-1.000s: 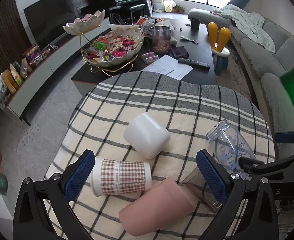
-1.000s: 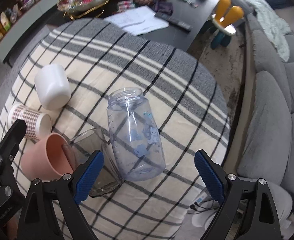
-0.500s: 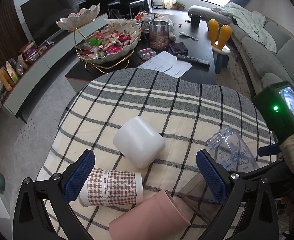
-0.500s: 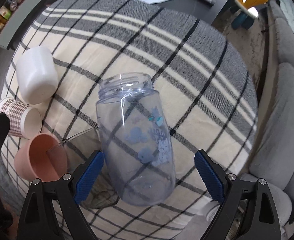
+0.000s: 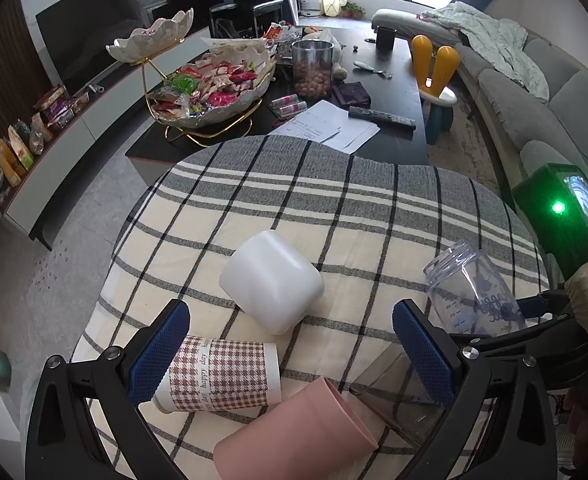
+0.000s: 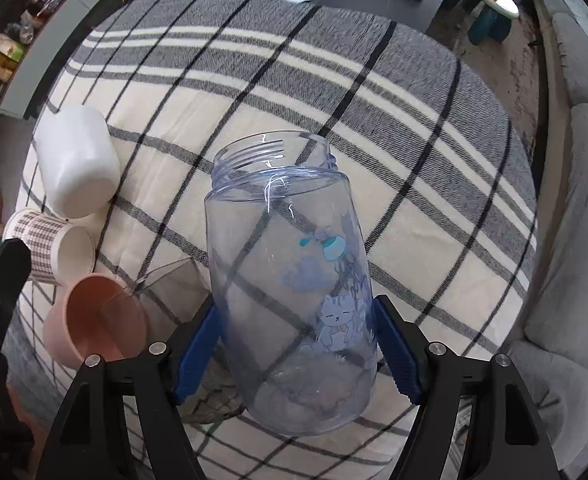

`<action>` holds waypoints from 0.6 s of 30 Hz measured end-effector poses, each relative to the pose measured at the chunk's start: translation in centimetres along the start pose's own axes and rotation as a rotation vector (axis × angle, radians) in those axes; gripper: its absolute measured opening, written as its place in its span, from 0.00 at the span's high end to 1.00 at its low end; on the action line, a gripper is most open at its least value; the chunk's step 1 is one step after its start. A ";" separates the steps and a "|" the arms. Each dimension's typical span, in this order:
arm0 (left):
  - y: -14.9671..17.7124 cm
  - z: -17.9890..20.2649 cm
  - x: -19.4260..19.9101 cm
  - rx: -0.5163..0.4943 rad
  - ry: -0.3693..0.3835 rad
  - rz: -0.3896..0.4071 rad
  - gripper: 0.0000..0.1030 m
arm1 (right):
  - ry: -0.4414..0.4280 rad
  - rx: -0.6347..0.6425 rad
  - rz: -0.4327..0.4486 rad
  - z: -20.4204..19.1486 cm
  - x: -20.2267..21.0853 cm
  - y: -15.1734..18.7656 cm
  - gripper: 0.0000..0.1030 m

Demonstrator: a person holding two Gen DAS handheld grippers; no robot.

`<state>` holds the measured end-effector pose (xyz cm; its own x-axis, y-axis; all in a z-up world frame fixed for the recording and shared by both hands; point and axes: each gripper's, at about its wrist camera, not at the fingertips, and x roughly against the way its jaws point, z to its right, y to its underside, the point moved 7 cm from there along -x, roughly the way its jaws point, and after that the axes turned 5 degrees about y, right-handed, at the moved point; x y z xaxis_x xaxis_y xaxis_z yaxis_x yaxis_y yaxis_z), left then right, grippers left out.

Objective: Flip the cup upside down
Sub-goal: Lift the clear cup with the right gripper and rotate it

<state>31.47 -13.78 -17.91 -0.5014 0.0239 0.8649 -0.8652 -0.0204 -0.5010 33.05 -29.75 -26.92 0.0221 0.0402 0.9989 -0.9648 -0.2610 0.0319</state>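
My right gripper [image 6: 295,354] is shut on a clear bluish plastic cup [image 6: 290,280] with a cat print, holding it by its lower body, mouth pointing away and up, above the plaid tablecloth [image 6: 393,128]. The same cup shows at the right of the left wrist view [image 5: 469,292]. My left gripper [image 5: 290,356] is open and empty, hovering over a houndstooth paper cup [image 5: 222,376] and a pink cup [image 5: 294,436], both lying on their sides. A white cup [image 5: 272,280] lies on its side beyond them.
A clear glass [image 6: 174,288] lies beside the pink cup [image 6: 94,320]. Beyond the round table stand a black coffee table [image 5: 389,80] with a snack bowl [image 5: 210,92], a grey sofa [image 5: 553,100] at the right and a yellow stool [image 5: 433,76].
My right gripper has closed on the clear cup and lifted it off the cloth. My left gripper has drawn back slightly and stayed open.
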 end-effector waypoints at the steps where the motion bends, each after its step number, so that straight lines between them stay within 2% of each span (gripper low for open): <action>1: 0.0 -0.1 0.3 0.000 0.001 0.005 0.00 | 0.005 -0.005 0.011 0.1 0.4 0.1 0.28; 8: -0.6 -1.1 3.3 0.003 0.015 0.054 0.00 | 0.053 -0.091 0.139 0.3 5.2 0.8 0.28; 12: -0.8 -2.5 6.2 -0.003 0.028 0.107 0.00 | 0.061 -0.133 0.197 -0.4 8.3 1.9 0.28; 18: -0.3 -5.5 10.5 -0.019 0.035 0.179 0.00 | 0.033 -0.226 0.299 -2.2 12.4 4.7 0.28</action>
<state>26.43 -8.01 -8.79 -0.6472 0.0563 0.7602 -0.7617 -0.0089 -0.6478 28.18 -28.32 -14.43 -0.2739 0.0267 0.9614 -0.9610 -0.0470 -0.2725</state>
